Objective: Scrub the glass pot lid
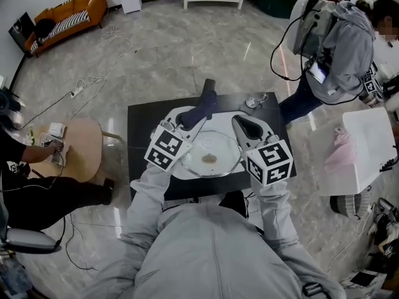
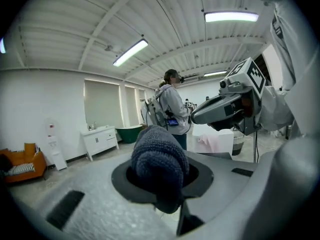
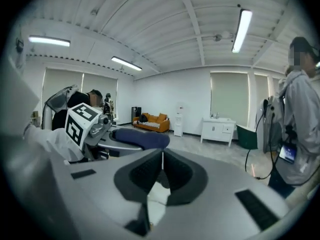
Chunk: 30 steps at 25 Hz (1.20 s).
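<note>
Your left gripper [image 1: 190, 118] is clamped on the dark knitted cloth [image 2: 159, 156], poised by the far rim of the glass pot lid [image 1: 215, 147], which lies on the black table [image 1: 142, 136]. Your right gripper [image 1: 242, 124] is closed, empty. 1 brown smear [image 1: 209, 159] remains, so scrubbing looks barely begun.

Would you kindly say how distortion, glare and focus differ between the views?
Head view: sharp, with glare streaks on the glossy floor. Left gripper view: fisheye curving, dark corners, the knitted cloth slightly soft up close. Right gripper view: same curving, ceiling lamp blown out.
</note>
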Each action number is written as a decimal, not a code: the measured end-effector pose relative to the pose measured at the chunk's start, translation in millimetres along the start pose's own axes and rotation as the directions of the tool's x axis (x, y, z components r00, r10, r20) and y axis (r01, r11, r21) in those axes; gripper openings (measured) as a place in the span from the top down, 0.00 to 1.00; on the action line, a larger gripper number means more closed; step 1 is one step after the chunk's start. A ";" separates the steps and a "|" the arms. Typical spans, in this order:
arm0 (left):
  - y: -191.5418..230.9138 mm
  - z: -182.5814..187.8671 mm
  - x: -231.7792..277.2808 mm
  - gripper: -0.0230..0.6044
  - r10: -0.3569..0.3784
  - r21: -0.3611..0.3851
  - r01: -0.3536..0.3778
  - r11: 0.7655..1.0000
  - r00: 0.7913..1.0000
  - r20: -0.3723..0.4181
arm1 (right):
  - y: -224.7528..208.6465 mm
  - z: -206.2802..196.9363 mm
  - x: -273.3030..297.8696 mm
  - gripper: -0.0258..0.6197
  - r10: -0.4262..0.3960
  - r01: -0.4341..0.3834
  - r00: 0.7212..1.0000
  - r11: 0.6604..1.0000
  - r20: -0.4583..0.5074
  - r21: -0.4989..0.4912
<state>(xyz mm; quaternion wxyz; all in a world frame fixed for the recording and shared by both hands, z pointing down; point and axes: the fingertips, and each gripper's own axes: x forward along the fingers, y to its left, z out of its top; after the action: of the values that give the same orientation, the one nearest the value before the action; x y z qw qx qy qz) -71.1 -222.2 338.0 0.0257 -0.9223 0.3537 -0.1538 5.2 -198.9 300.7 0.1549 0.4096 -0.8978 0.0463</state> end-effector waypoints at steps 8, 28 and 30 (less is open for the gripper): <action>39.8 54.5 -43.2 0.82 0.139 0.045 -0.143 0.989 0.987 0.076 | -2.4 65.9 -7.4 0.91 -0.012 0.023 0.994 0.995 0.113 -0.093; 49.8 72.9 -69.9 0.82 0.249 0.083 -0.258 0.963 0.963 0.107 | -0.4 82.4 -15.5 0.91 -0.042 0.062 0.986 0.990 0.160 -0.125; 48.9 71.9 -68.7 0.82 0.247 0.083 -0.256 0.963 0.963 0.104 | -0.6 79.9 -13.9 0.91 -0.038 0.058 0.988 0.990 0.151 -0.127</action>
<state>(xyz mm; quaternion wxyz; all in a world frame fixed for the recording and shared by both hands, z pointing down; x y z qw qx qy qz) -129.2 -217.8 243.7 0.1054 -0.8737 0.4587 -0.1230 -5.0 -206.1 220.6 0.1154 0.4224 -0.8978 -0.0473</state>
